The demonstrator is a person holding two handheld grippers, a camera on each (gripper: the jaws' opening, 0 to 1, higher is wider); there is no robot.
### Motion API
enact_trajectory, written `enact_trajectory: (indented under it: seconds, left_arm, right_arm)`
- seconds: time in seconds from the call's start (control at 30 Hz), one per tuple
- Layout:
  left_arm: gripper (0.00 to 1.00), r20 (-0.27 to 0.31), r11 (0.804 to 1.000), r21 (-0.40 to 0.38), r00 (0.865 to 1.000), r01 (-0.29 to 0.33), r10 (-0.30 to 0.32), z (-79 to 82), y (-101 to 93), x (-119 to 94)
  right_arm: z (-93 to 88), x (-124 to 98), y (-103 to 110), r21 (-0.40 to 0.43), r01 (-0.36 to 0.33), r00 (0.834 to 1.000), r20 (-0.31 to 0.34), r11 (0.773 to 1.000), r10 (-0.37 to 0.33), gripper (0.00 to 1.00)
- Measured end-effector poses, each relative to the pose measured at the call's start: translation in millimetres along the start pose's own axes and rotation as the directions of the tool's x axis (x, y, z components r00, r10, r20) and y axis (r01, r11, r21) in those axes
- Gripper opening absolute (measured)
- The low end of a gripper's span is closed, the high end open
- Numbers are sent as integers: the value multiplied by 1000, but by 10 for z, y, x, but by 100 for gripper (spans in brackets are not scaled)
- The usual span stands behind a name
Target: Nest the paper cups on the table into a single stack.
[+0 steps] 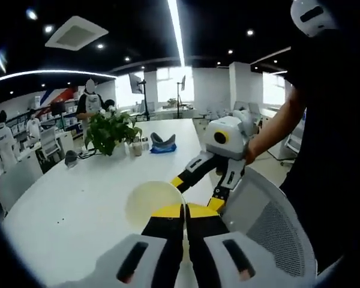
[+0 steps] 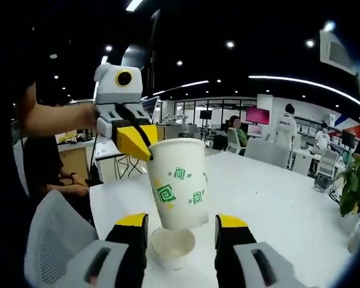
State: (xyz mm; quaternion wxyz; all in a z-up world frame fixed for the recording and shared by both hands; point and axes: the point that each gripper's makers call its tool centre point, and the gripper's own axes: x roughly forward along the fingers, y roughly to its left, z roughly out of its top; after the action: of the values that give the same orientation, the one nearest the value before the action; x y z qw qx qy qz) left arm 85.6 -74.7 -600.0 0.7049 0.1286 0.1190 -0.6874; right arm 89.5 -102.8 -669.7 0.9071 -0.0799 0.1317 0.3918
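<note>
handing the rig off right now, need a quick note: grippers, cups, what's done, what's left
Left gripper: shut on the rim of the patterned paper cup, holding it upright above the table.
Right gripper: open, jaws either side of a second paper cup that stands on the table just under the held one.
Whether the held cup's base has entered the lower cup yet cannot be told; it looks at or just above its mouth.
Done: one cup picked up and lined up over the other.
Left: lower it fully into the table cup, release, check the stack sits straight.
</note>
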Motion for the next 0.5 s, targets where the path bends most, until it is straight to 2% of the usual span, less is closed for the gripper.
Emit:
enact_trajectory:
  seconds: [0.37,0.5]
  left_arm:
    - [0,-76,999,39,997,-2,5,-156,-24,27]
    - [0,-132,998,65,991,2,6,-271,-29,67]
  right_arm:
    - [-173,-86,-18,43,30,999,-33,999,-29,58]
    - [-245,-129,-29,57,39,998,-45,998,-36,61]
